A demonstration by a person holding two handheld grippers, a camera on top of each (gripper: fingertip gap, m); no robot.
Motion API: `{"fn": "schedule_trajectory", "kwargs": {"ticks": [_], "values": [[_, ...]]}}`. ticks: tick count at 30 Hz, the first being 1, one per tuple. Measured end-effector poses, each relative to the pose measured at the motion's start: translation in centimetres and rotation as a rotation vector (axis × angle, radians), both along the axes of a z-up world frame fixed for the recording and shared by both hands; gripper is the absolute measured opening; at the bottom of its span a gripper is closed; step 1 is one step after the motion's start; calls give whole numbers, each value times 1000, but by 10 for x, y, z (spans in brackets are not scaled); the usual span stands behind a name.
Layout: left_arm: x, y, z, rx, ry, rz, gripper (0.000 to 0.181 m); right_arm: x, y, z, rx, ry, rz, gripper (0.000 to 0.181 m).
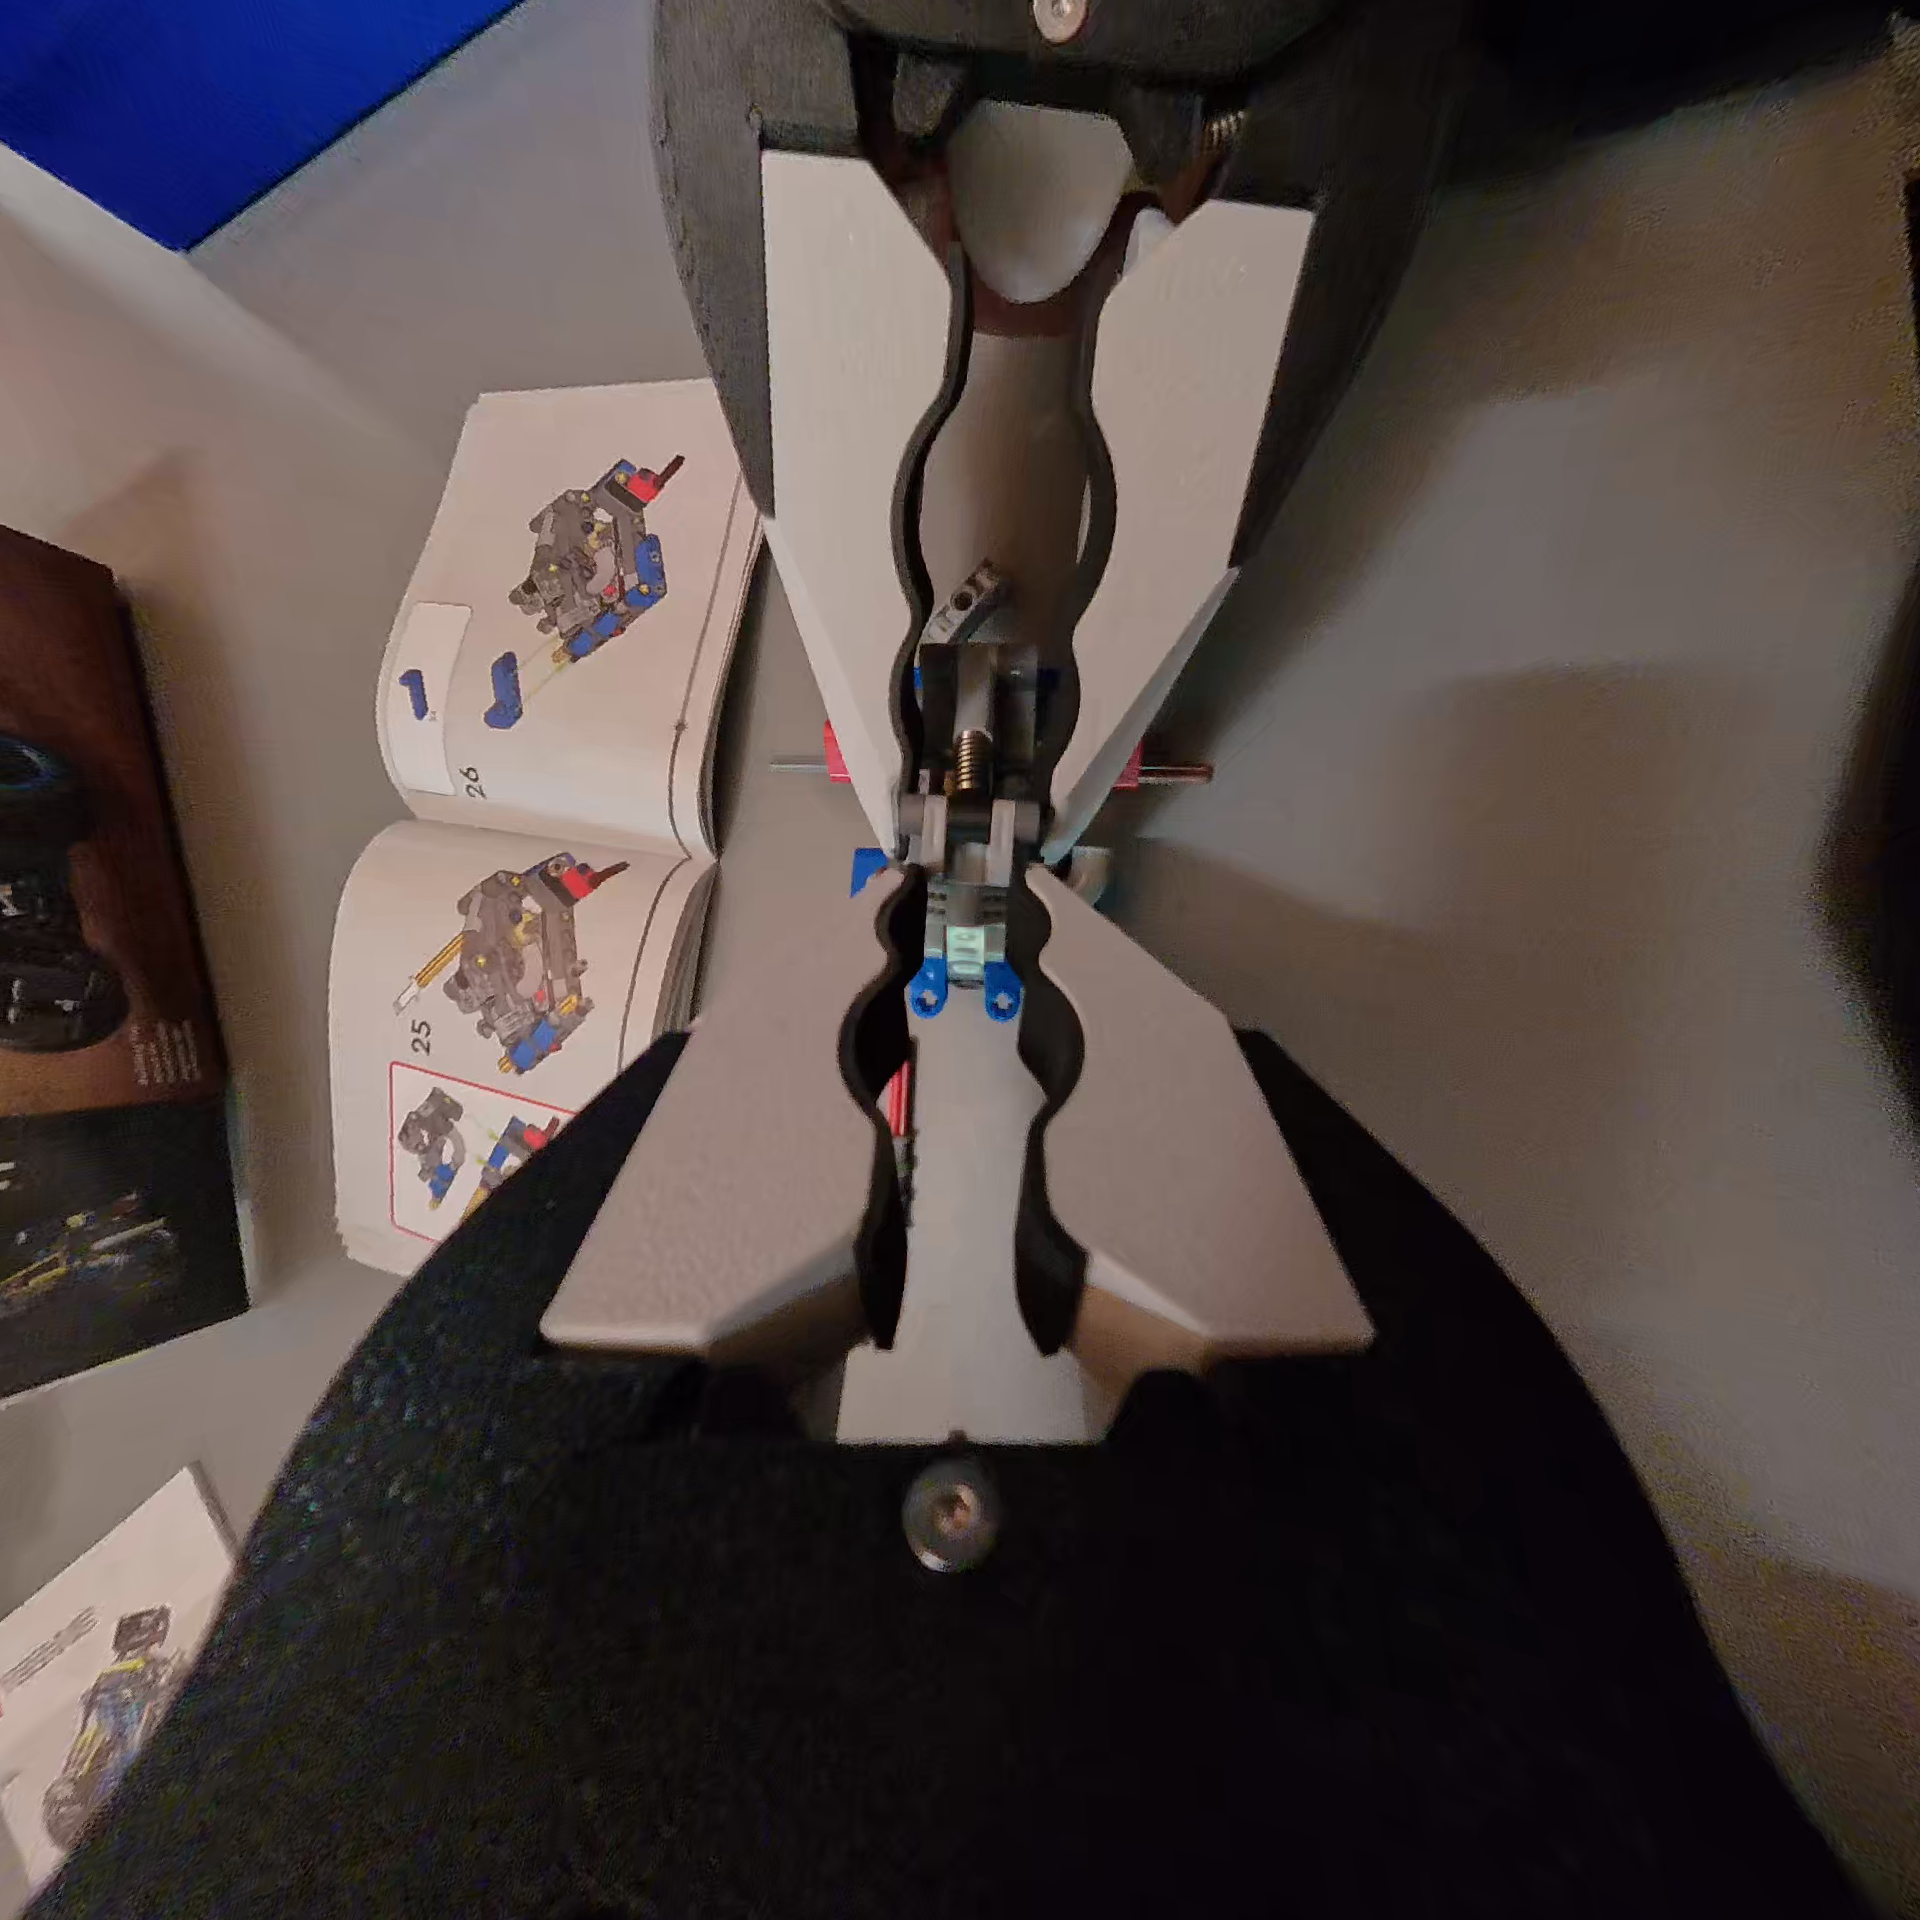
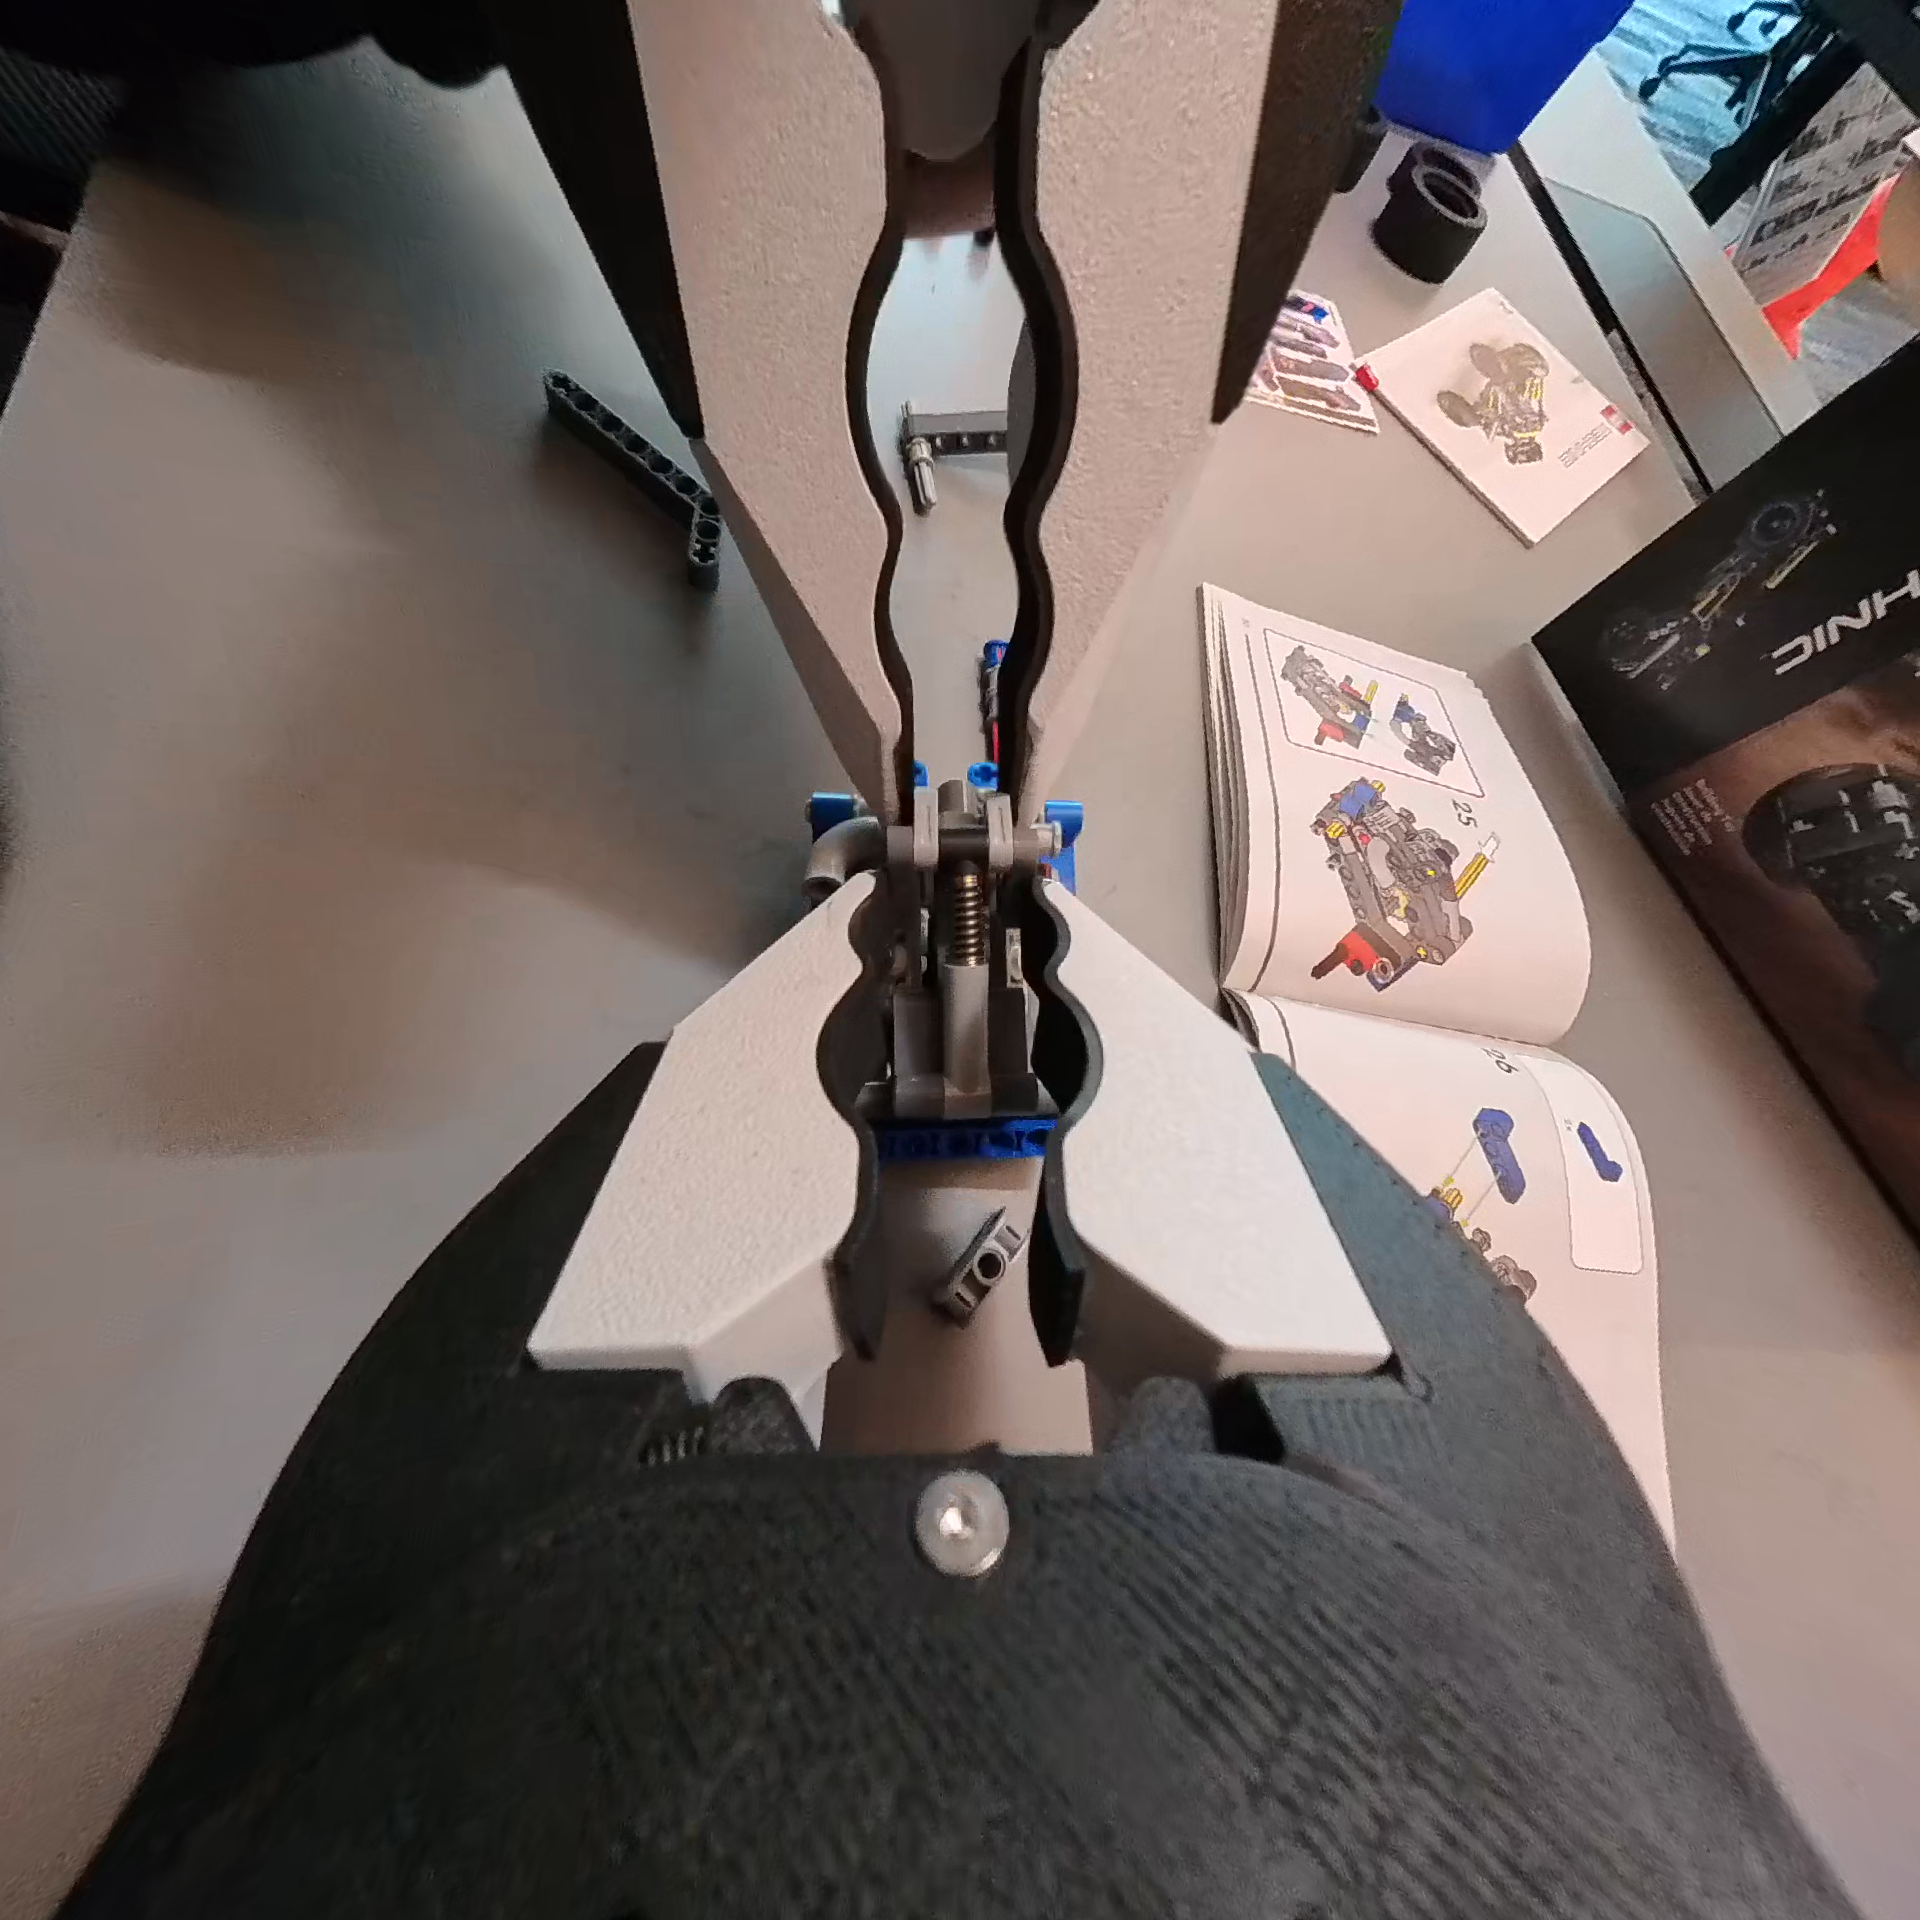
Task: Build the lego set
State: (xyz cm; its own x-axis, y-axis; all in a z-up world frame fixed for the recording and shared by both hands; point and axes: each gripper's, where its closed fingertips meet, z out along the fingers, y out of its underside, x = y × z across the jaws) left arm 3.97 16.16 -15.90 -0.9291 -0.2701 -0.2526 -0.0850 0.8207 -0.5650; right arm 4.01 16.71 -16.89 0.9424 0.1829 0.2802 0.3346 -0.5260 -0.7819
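resting on the smooth grey table (image 2: 312, 831), the open instruction booklet (image 2: 1382, 831) lies just beside the work, probably so its glossy pages can be read. the left gripper (image 1: 961, 883) and right gripper (image 2: 961, 894) meet tip to tip, each with matte grey fingers and wavy black pads closed on the lego assembly (image 2: 961, 977), likely to steady it from both ends. it is knobbly grey and blue plastic with a small metal spring (image 2: 966, 914).
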Motion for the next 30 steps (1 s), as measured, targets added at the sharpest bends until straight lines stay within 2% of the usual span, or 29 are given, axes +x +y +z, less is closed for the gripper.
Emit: {"fn": "schedule_trajectory", "kwargs": {"ticks": [2, 6, 10, 21, 26, 30], "values": [[1, -1, 1, -5, -7, -6, 13, 0, 0, 1, 6, 1, -2, 24], [4, -5, 8, -175, 17, -15, 13, 1, -1, 10, 97, 81, 5, 22], [3, -9, 2, -290, 36, -37, 14, 2, -1, 8, 102, 117, 6, 22], [4, -9, -6, -384, 18, -40, 13, 2, -3, 3, 96, 120, 35, 22], [6, -10, -6, -388, -8, -33, 13, 1, 0, 9, 116, 70, 44, 36], [6, -12, -6, -386, -23, -39, 13, 1, 0, 8, 42, 11, 50, 30]]}}
